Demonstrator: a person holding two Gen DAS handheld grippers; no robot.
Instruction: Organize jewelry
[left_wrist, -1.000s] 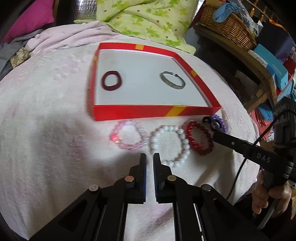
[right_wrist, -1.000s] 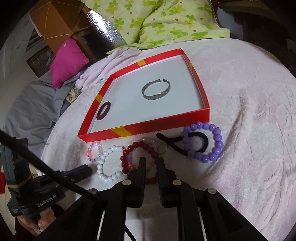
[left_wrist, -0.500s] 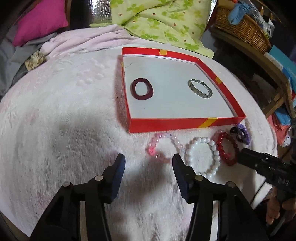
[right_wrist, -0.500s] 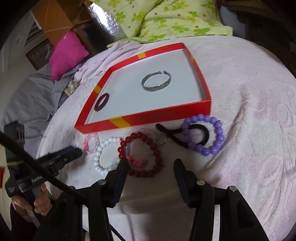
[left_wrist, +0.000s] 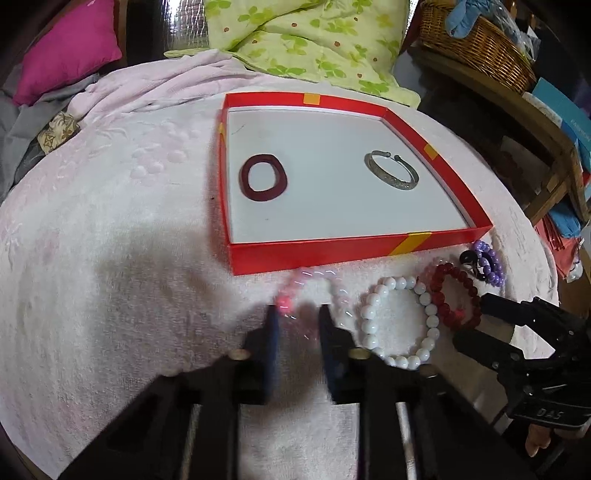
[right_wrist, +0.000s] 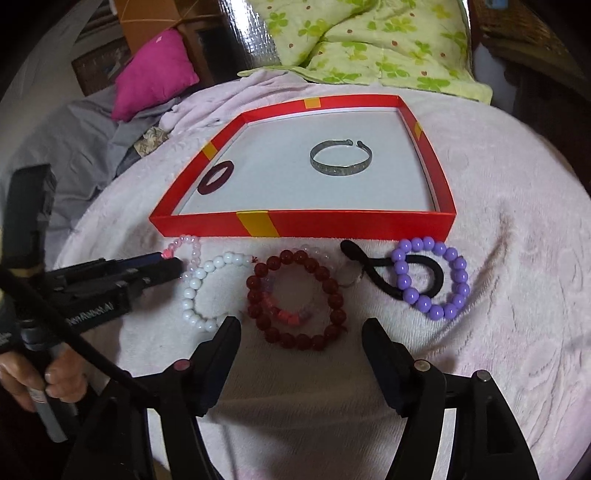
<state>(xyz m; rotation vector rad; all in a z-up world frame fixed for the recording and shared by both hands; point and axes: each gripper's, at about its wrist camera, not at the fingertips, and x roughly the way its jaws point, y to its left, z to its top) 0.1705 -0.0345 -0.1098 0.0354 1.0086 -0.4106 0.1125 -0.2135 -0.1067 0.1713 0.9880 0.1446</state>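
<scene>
Left wrist view: the left gripper has just been closing, its fingers now clenched on the pink bead bracelet just ahead, likely to lift it into the red tray beyond.

Right wrist view: the right gripper has just been opening; its released fingers flank the dark red bead bracelet, untouched.

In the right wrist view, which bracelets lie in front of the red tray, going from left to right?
pink bead bracelet → white bead bracelet → dark red bead bracelet → purple bead bracelet, all on the blanket before the red tray.
</scene>
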